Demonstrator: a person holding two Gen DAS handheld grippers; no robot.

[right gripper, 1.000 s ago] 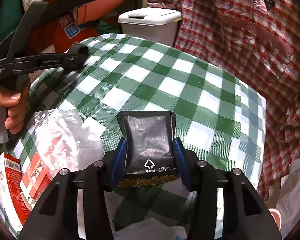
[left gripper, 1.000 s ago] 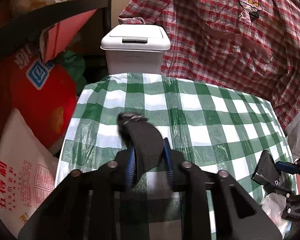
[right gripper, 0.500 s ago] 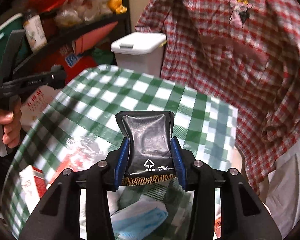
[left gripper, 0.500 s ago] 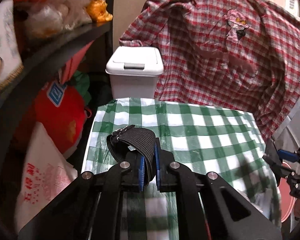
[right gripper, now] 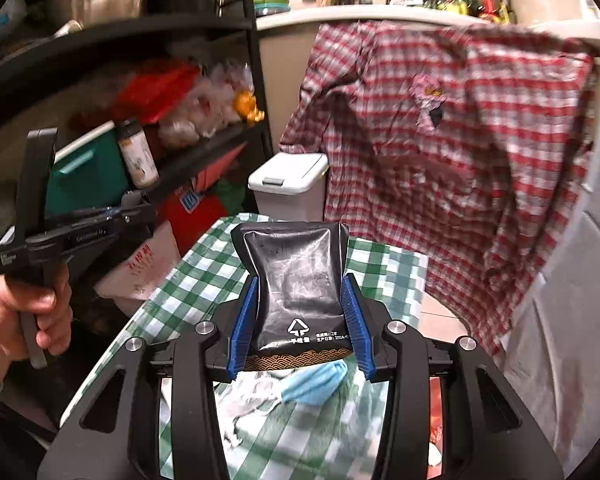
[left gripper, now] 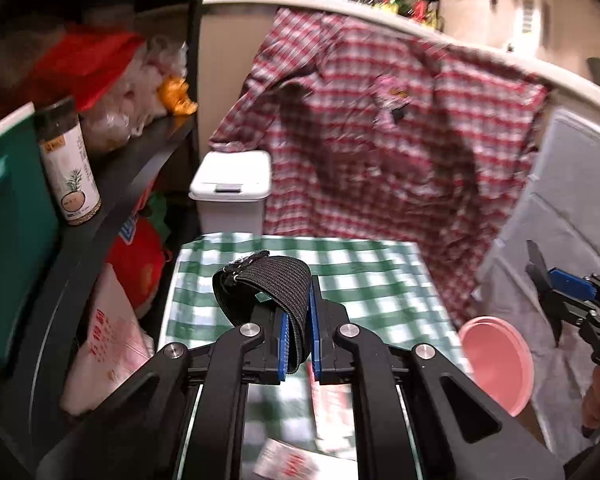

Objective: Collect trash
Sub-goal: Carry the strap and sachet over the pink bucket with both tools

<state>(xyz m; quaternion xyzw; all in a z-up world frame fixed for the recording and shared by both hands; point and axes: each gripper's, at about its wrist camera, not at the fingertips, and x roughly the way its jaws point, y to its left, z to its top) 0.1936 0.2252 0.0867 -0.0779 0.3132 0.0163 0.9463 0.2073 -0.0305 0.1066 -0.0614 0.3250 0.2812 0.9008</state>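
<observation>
My left gripper [left gripper: 298, 344] is shut on a black woven strap [left gripper: 264, 284] and holds it well above the green checked table [left gripper: 364, 280]. My right gripper [right gripper: 300, 320] is shut on a black foil packet [right gripper: 300, 280], also raised above the table [right gripper: 196, 276]. A white lidded trash bin [left gripper: 230, 192] stands on the floor beyond the table's far edge; it also shows in the right wrist view [right gripper: 288, 188], lid closed. A blue face mask [right gripper: 316, 380] and red-and-white wrappers [left gripper: 332, 412] lie on the table below.
A dark shelf unit [left gripper: 112, 184] with jars, bags and a teal box stands at the left. A red plaid shirt [left gripper: 380, 152] hangs behind the table. A pink bowl [left gripper: 496, 364] sits at the right. The left gripper shows at the left in the right wrist view [right gripper: 80, 232].
Both grippers have risen and pulled back from the table with their loads. The table looks smaller and the shelves and wall above have come into view.
</observation>
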